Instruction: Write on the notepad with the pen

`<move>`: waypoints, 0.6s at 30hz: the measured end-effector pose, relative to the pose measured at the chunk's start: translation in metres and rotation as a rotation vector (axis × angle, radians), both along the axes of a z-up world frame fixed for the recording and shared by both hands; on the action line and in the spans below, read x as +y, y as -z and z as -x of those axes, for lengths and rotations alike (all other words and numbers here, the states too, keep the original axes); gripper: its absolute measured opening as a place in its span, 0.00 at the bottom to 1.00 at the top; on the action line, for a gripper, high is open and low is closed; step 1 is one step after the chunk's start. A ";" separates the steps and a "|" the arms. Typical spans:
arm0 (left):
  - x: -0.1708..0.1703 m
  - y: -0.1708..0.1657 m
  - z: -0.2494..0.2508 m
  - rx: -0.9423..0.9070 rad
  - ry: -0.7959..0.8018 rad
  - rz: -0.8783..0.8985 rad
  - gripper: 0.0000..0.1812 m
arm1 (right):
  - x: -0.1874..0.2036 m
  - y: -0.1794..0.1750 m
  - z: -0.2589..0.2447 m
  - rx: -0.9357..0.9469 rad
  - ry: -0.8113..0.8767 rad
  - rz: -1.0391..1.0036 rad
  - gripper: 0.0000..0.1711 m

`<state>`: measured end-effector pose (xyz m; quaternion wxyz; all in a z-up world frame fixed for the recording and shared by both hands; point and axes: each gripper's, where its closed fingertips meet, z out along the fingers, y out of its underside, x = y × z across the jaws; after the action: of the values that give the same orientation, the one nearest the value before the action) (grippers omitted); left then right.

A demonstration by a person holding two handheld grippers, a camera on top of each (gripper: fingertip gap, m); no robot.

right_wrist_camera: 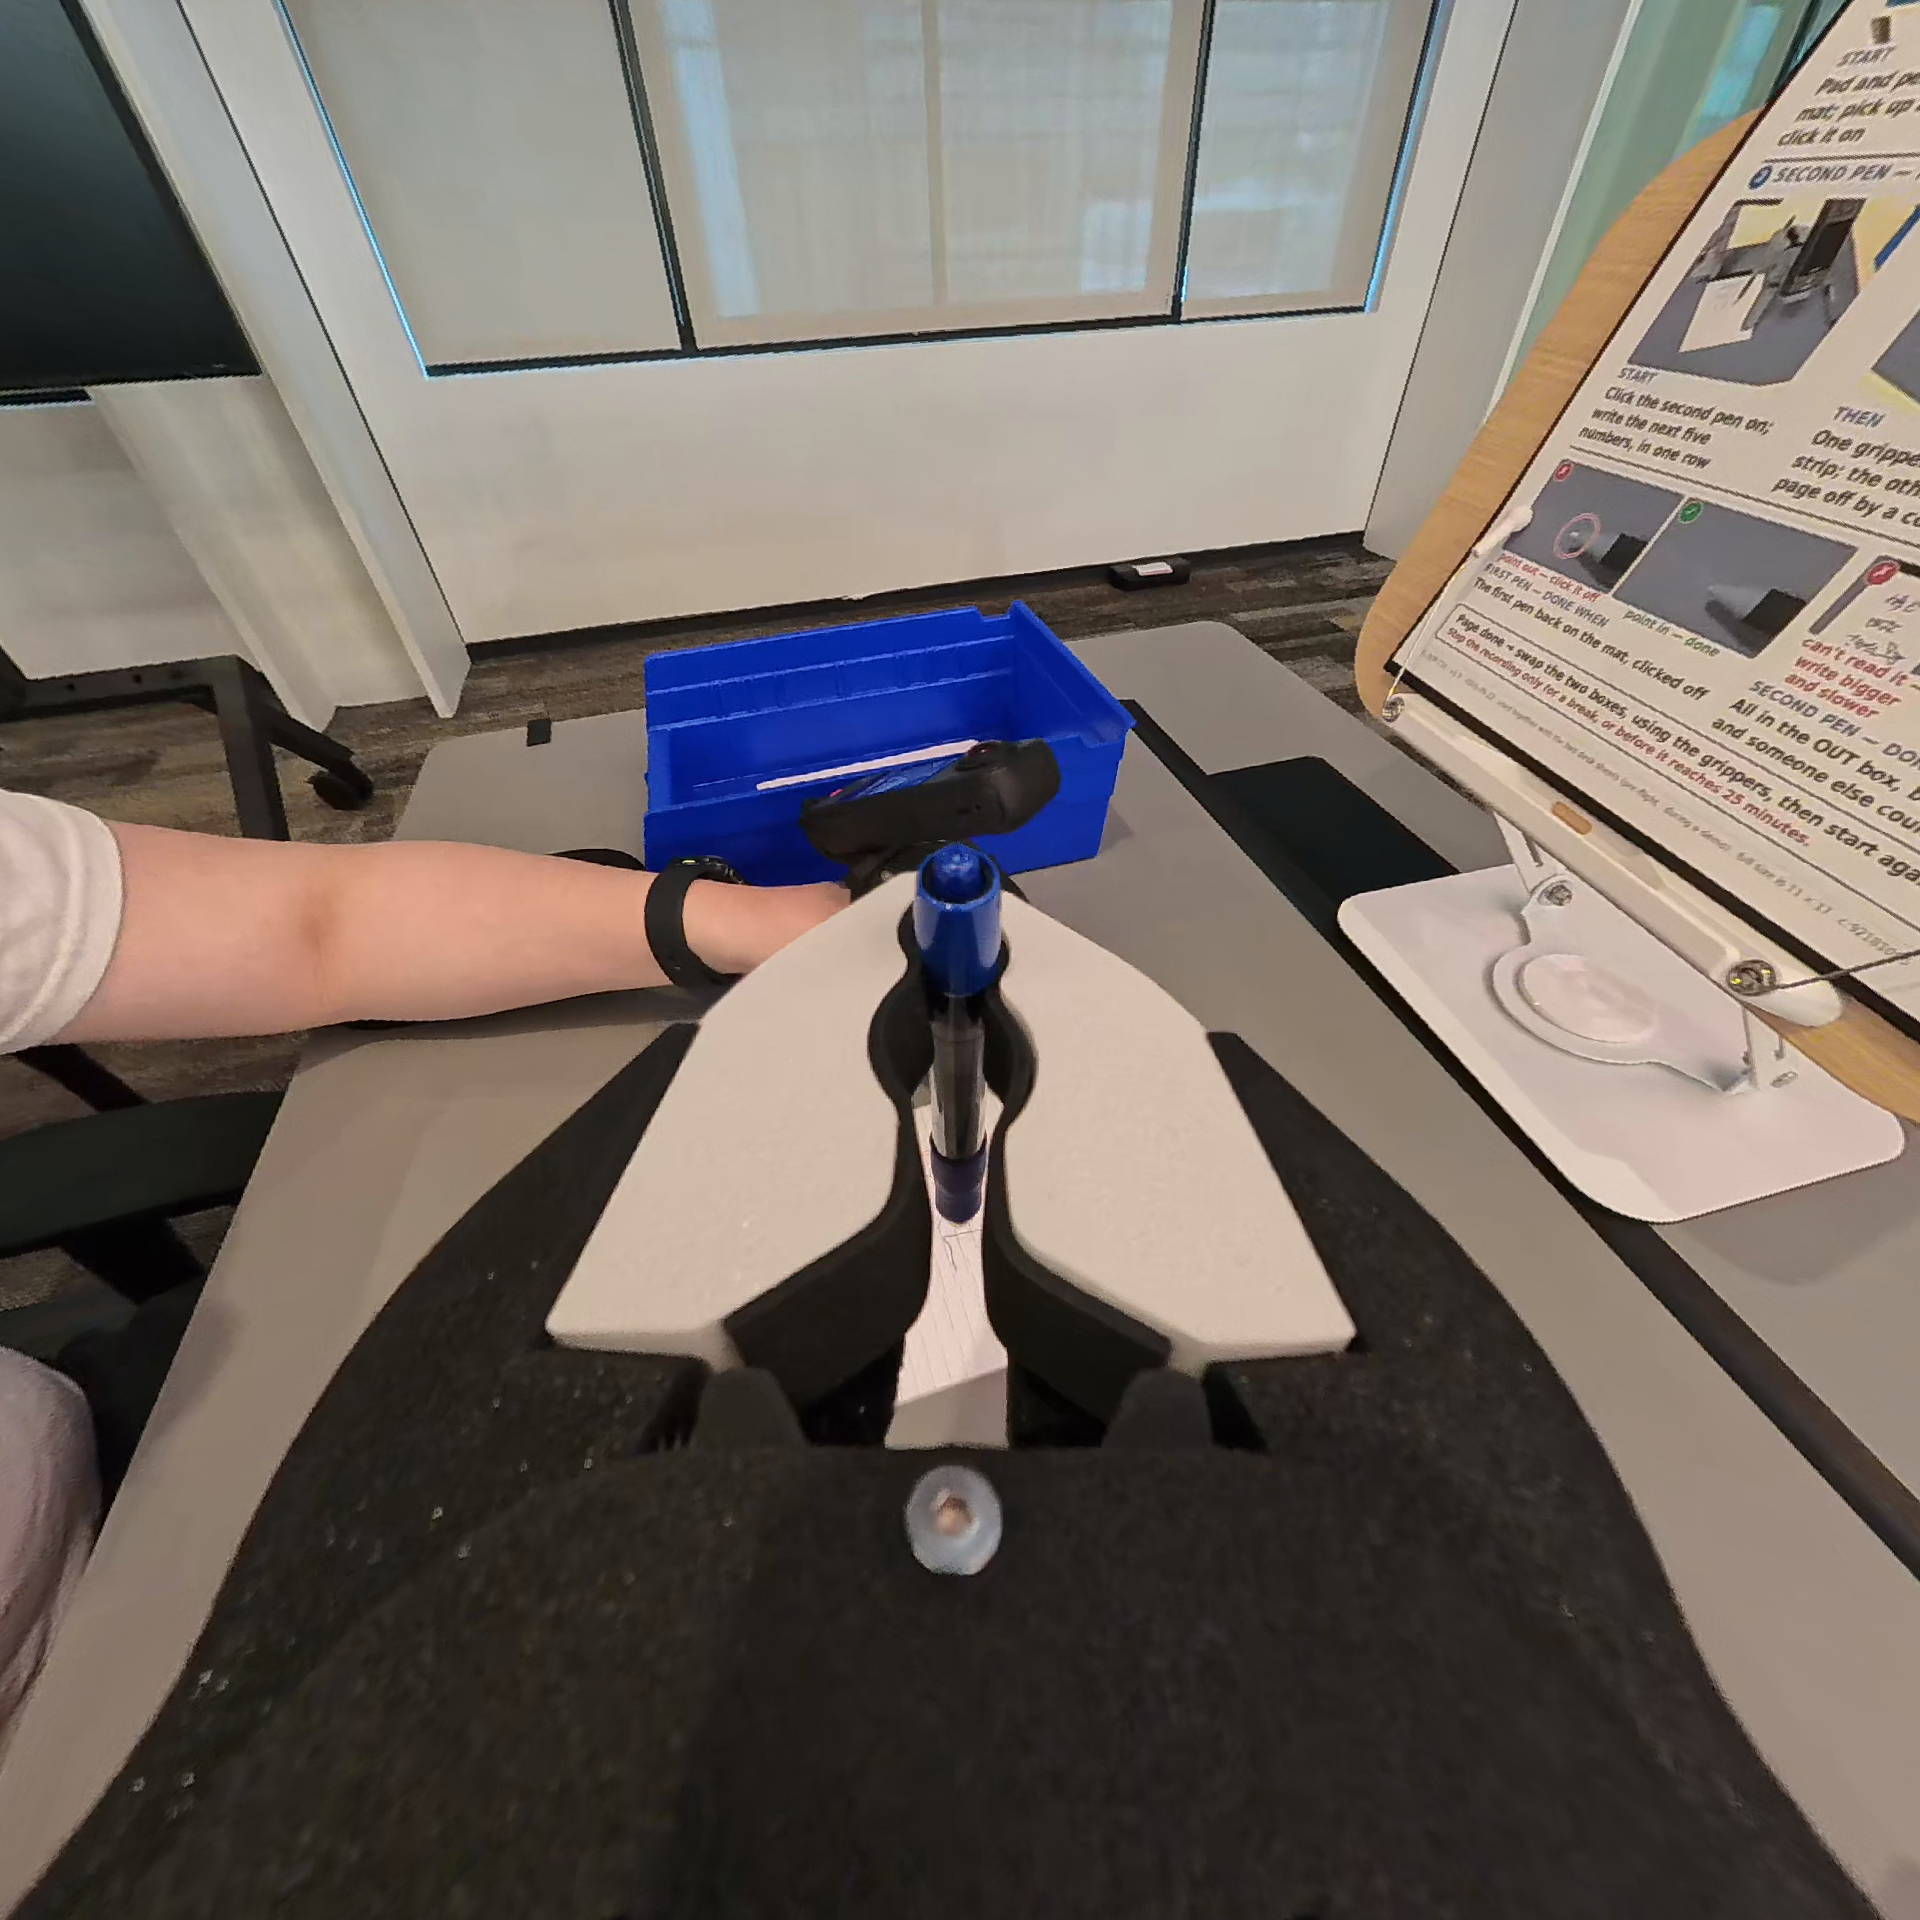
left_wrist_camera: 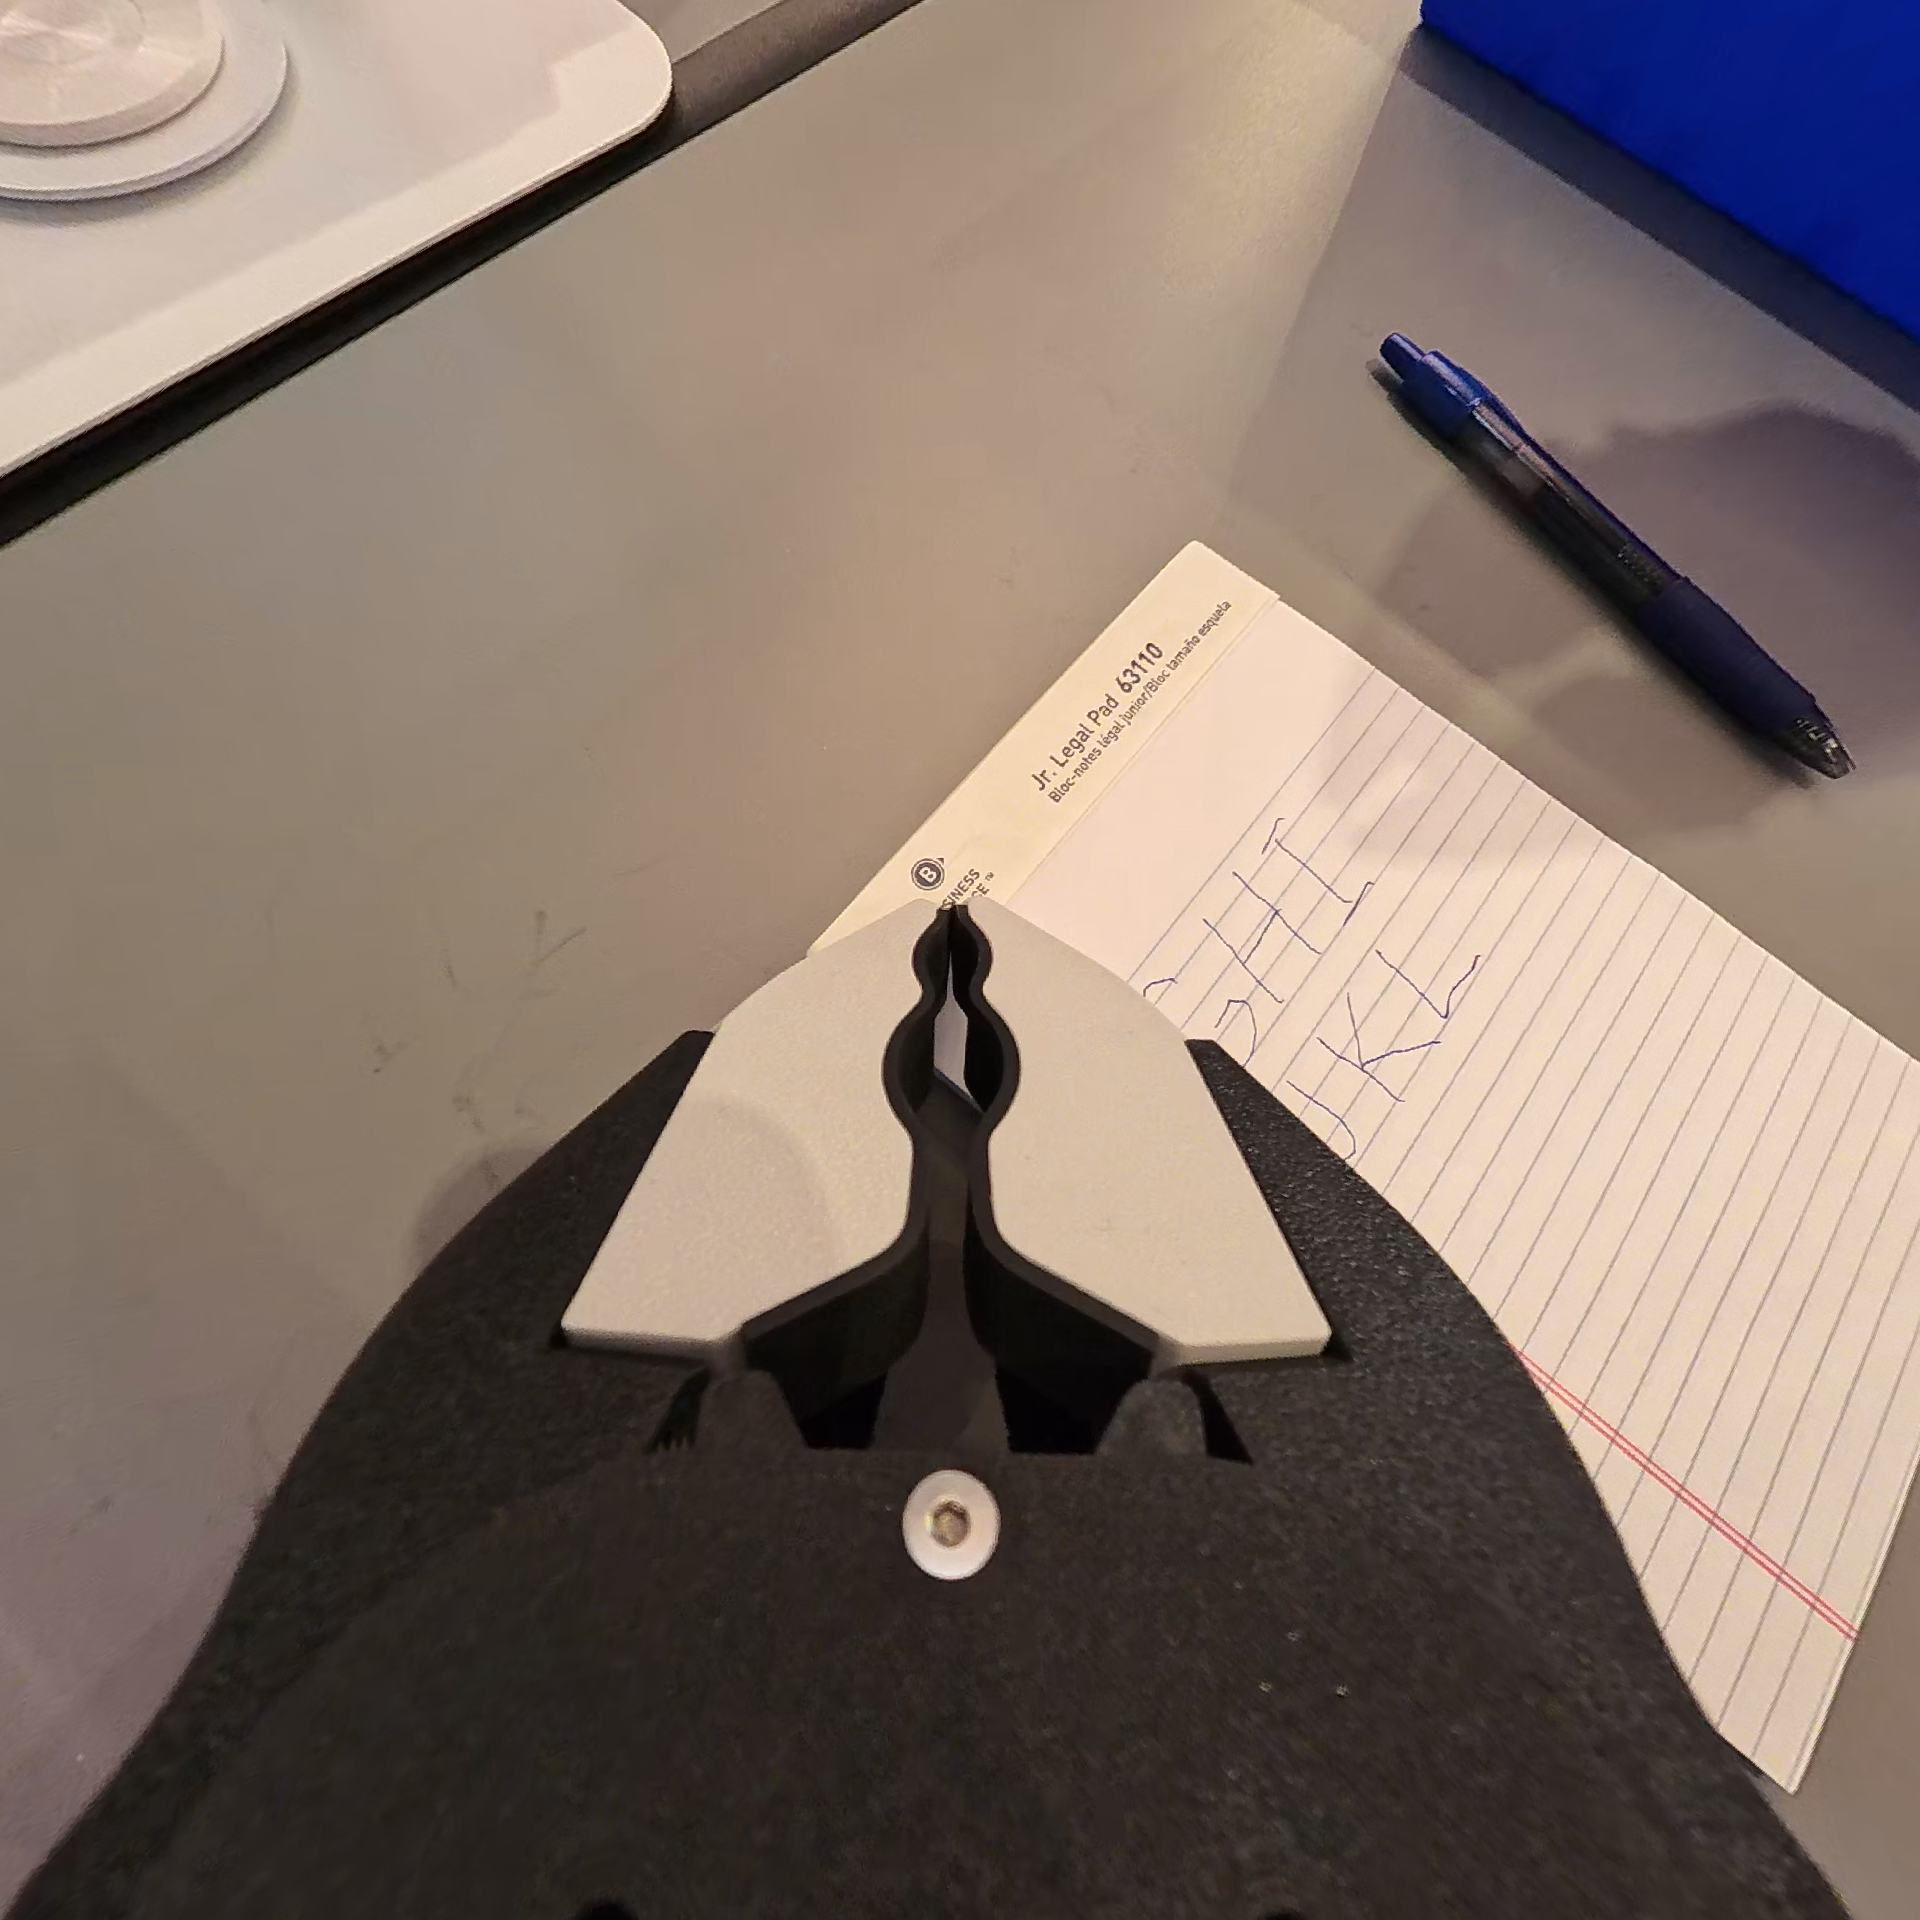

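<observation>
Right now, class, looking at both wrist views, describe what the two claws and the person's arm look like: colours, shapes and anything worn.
Each claw, left claw and right claw, has two pale grey, curved fingers lined with wavy black pads, set in a black textured body with a silver screw at its centre. No cables show. The person's arm wears a black wristband and a short light sleeve.

Bright, even indoor light; soft shadows on the counter [left_wrist_camera: 623, 675]; wide-angle bending at edges; slight blur lower left.
</observation>
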<state>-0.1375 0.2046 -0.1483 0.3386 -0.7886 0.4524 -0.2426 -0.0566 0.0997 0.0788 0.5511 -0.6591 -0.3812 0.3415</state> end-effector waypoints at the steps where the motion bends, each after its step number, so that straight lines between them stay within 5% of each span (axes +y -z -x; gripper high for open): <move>1: 0.000 0.000 0.000 -0.001 0.000 0.002 0.00 | 0.000 0.000 -0.001 0.001 0.004 0.001 0.03; 18: 0.000 0.000 0.000 0.002 -0.001 -0.006 0.00 | 0.001 -0.001 -0.007 0.070 0.000 0.019 0.03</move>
<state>-0.1375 0.2047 -0.1484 0.3408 -0.7881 0.4528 -0.2404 -0.0496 0.1012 0.0796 0.5577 -0.6519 -0.3583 0.3681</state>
